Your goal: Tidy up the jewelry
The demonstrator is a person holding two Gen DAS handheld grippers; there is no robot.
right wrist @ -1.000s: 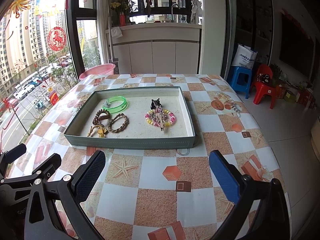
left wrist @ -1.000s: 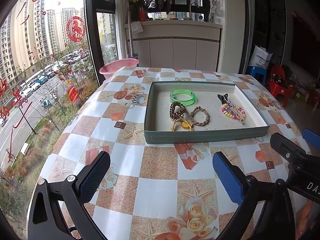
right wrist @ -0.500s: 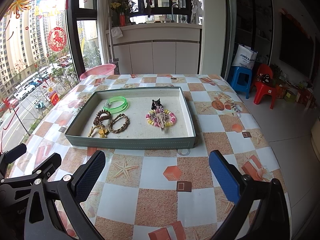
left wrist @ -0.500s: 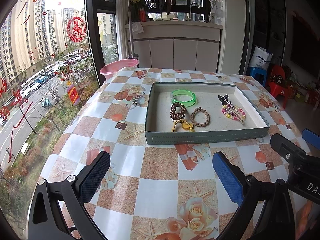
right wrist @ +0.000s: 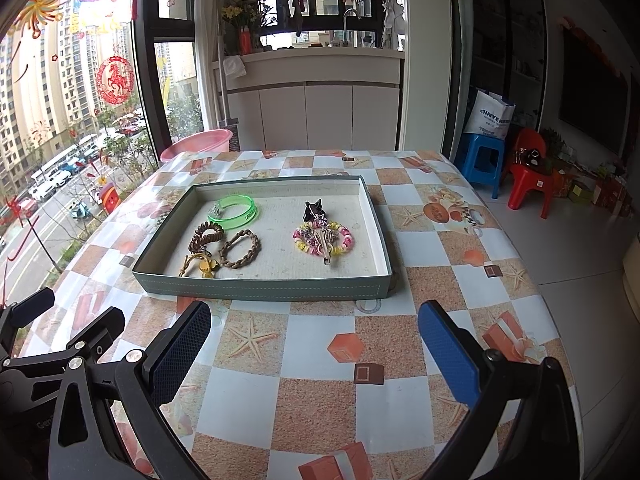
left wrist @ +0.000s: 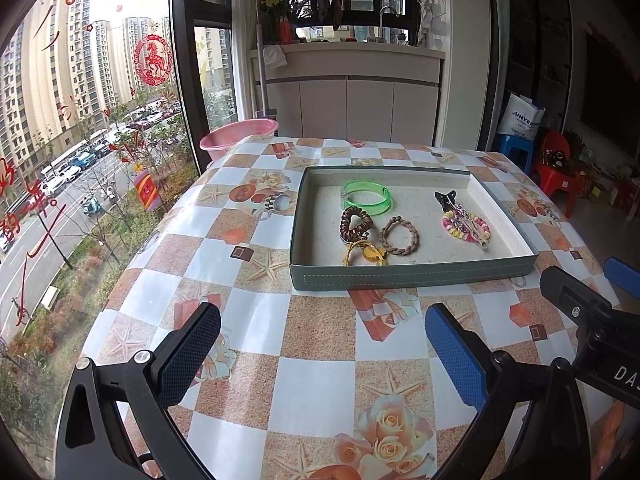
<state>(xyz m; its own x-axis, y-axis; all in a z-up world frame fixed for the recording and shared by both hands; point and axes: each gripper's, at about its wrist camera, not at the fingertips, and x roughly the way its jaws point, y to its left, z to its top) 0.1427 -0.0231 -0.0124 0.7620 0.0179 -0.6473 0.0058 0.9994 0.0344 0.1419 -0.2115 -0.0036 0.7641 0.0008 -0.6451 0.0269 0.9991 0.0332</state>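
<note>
Table (left wrist: pixel 320 380) under glossy checked oilcloth, orange and white squares with starfish and rose prints. Window wall with red paper cut-outs on the left; white counter cabinet (right wrist: pixel 312 116) behind; pink basin (left wrist: pixel 239 136) at the far left corner; blue stool (right wrist: pixel 482 160) and red chair (right wrist: pixel 532 176) on the tiled floor off the right edge

Grey-green tray (left wrist: pixel 412 278), shallow, sits mid-table, long side toward the grippers. Inside: green bangle (left wrist: pixel 367 199) at back left; brown coil hair tie (left wrist: pixel 355 224) just in front of it; braided brown bracelet (left wrist: pixel 400 236) beside that; yellow charm piece (left wrist: pixel 366 254) by the near wall, touching the coil tie; beaded pink-yellow bracelet (right wrist: pixel 323 240) on the right with a clip across it; black clip (right wrist: pixel 313 211) just behind

Left gripper (left wrist: pixel 320 354) spread wide, nothing between the pads, hovering over bare cloth short of the tray. Right gripper (right wrist: pixel 314 350) likewise wide and empty, alongside

Broad clear cloth between tray's near wall and both claws; table edges drop off left and right
</note>
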